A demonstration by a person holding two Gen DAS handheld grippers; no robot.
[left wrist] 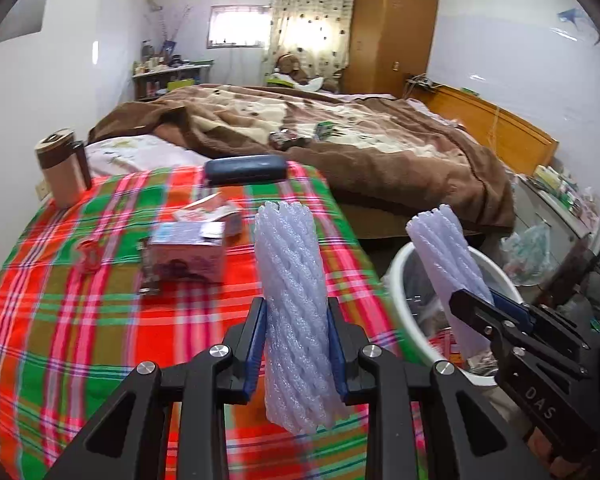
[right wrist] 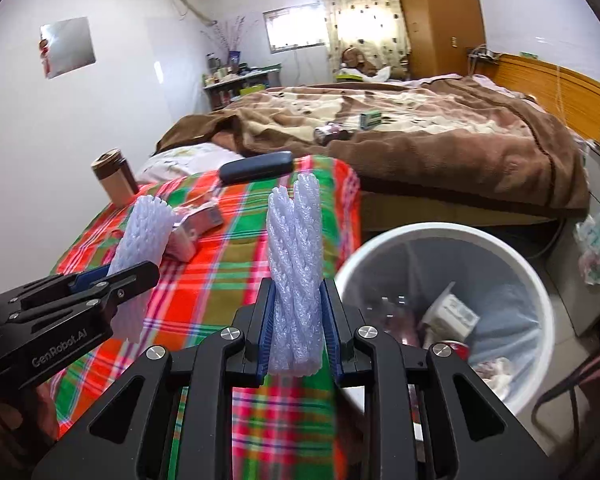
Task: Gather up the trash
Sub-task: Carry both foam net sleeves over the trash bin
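A brown-and-cream flask [left wrist: 62, 168] was stood at the far left of the plaid cloth [left wrist: 60, 320], with a pink carton [left wrist: 188, 254] and a dark case [left wrist: 246, 169] further along. One foam net sleeve [left wrist: 292, 312] was clamped upright in the left gripper [left wrist: 298, 344]. A second sleeve [right wrist: 296, 276] was pinched in the right gripper [right wrist: 298, 320], beside the white bin [right wrist: 540, 292], perhaps slightly over its rim. A brown blanket [left wrist: 360, 136] was spread on the bed behind.

White lettering marks both tools: "DAS" runs along the black body of the right gripper [left wrist: 474, 300] (seen from the left wrist camera), while "GenRobot.AI" stands on the left gripper [right wrist: 134, 276]. The printing on the pink carton [left wrist: 186, 256] is illegible.
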